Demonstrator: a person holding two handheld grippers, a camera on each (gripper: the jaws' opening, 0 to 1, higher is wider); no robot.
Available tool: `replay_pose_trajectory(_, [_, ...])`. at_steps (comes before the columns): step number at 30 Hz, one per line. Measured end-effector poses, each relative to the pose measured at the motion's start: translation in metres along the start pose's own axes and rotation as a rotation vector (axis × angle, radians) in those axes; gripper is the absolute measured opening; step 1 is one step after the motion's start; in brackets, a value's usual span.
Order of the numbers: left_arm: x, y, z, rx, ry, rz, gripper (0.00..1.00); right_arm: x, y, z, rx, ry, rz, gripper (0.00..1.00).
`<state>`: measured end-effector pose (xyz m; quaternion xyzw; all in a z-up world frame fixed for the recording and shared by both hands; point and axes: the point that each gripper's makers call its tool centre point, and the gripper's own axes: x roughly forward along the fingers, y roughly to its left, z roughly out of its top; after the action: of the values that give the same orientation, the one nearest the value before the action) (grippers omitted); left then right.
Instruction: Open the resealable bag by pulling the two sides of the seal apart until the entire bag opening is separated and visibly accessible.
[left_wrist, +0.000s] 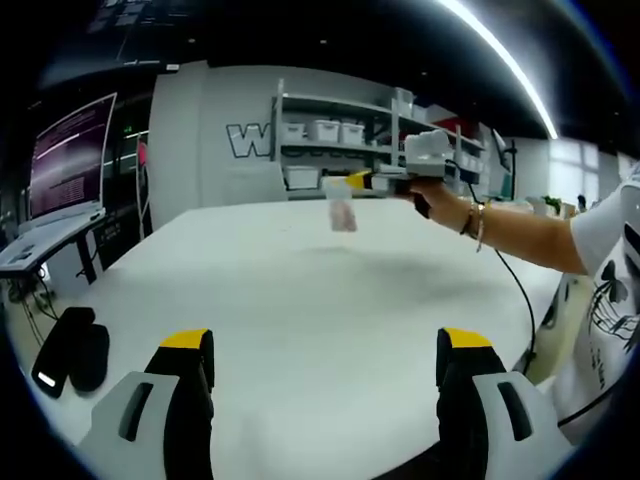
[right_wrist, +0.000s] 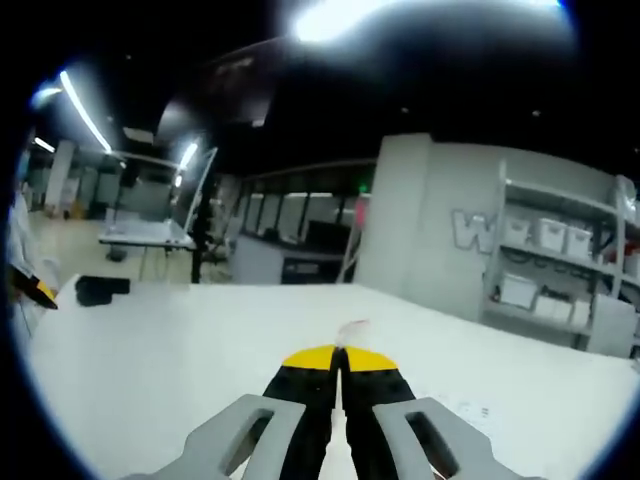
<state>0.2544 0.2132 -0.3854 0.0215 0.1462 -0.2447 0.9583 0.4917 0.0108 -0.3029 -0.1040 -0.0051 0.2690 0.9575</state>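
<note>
Presently, in the left gripper view, the left hand-held gripper (left_wrist: 325, 370) stands with its two yellow-tipped jaws wide apart and nothing between them, low over the near part of the white desk (left_wrist: 300, 300). Farther off and to the right, the right hand-held gripper (left_wrist: 362, 181) is held out above the desk by a person's hand (left_wrist: 432, 197). From its tips hangs the resealable bag (left_wrist: 342, 210), small and translucent, clear of the desk surface and pinched by its upper edge. A dark object (left_wrist: 70, 348) lies on the near left of the desk; a monitor (left_wrist: 72, 155) stands at the far left, and shelving (left_wrist: 345, 140) with white bins lines the far wall.

In the right gripper view, the right hand-held gripper (right_wrist: 340, 362) shows its jaws closed together, with a pale sliver of the resealable bag (right_wrist: 352, 328) just beyond the tips. The desk (right_wrist: 170, 370) spreads beneath.

Judged step: the bag is lifted by one side and the seal is not yet parted; whether it is sealed along its whole length is too small to tell. The next move would call for the empty left hand-held gripper to rise towards the bag, close on the opposite lip of the seal, and pull away from the right.
</note>
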Motion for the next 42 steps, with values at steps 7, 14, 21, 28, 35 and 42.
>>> replay_pose_trajectory(7, [0.000, -0.004, 0.001, 0.004, -0.003, -0.005, 0.91, -0.015, 0.004, 0.002, 0.009, -0.019, 0.004, 0.00])
replay_pose_trajectory(14, [-0.002, -0.005, 0.002, 0.009, -0.005, -0.004, 0.91, -0.029, 0.006, 0.003, 0.016, -0.035, 0.003, 0.00])
replay_pose_trajectory(21, [-0.003, -0.008, 0.002, 0.013, -0.001, -0.005, 0.91, -0.039, 0.004, -0.002, 0.032, -0.040, -0.003, 0.00])
replay_pose_trajectory(28, [-0.002, -0.011, 0.003, 0.016, 0.000, -0.010, 0.91, -0.050, 0.007, -0.005, 0.048, -0.049, -0.001, 0.00])
replay_pose_trajectory(35, [-0.001, -0.012, 0.003, 0.016, 0.000, -0.010, 0.91, -0.055, 0.004, -0.009, 0.064, -0.053, -0.003, 0.00])
replay_pose_trajectory(42, [-0.002, -0.013, 0.001, 0.015, 0.002, -0.010, 0.91, -0.066, 0.008, -0.011, 0.069, -0.057, 0.008, 0.00])
